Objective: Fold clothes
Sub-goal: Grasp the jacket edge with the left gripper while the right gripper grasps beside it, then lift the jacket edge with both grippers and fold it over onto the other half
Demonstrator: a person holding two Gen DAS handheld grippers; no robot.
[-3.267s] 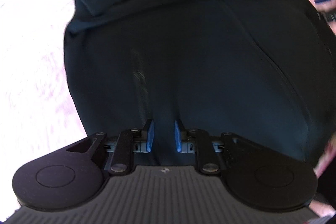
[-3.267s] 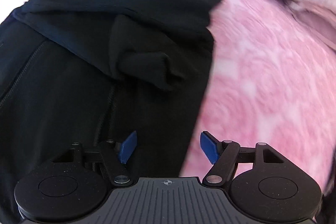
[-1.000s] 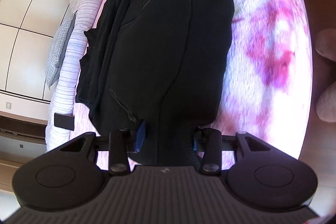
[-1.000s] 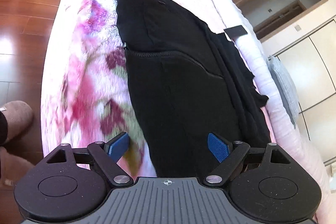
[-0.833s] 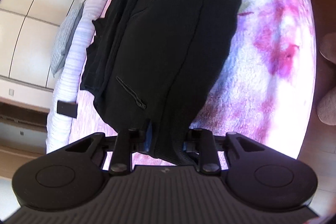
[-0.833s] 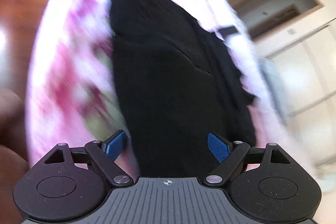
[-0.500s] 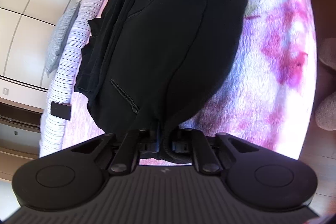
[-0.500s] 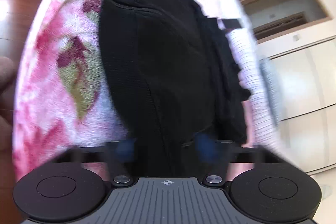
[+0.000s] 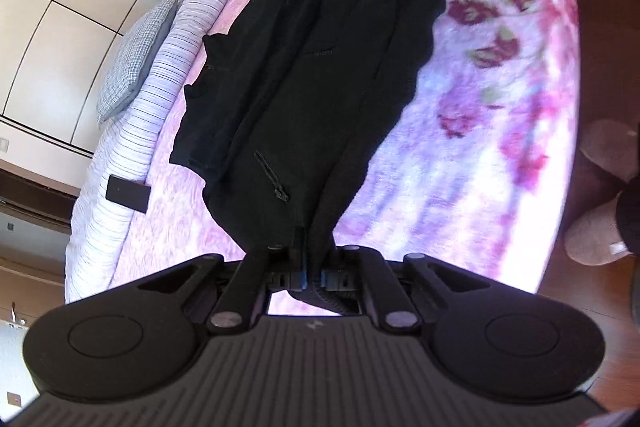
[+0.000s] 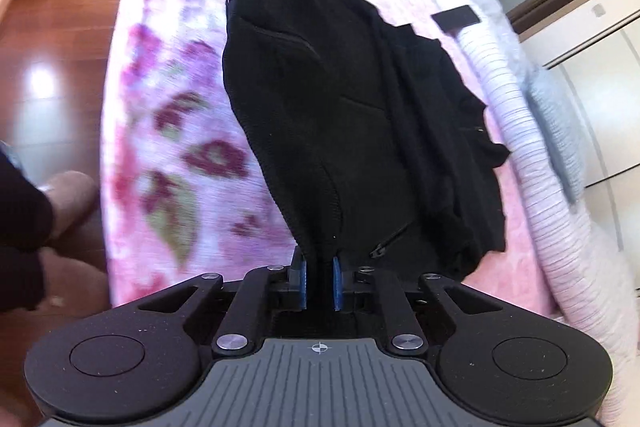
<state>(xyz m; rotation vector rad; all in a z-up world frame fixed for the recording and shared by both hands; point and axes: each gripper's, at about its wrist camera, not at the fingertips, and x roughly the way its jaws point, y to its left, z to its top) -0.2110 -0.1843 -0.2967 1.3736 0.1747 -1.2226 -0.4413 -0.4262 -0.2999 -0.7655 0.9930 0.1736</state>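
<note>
The black jacket stretches across the pink blanket. The left gripper pinches its hem tight. The right gripper is closing on another hem corner.

I found no readable text, brand or number in either view. My left gripper body carried only a small pale emblem, and my right gripper body a small crosshair mark.

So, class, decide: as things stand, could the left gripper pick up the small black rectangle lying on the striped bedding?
Probably not yet. The left gripper is shut on the black jacket, so its jaws are taken. Nothing covers the black rectangle, but the gripper must let go first.
</note>
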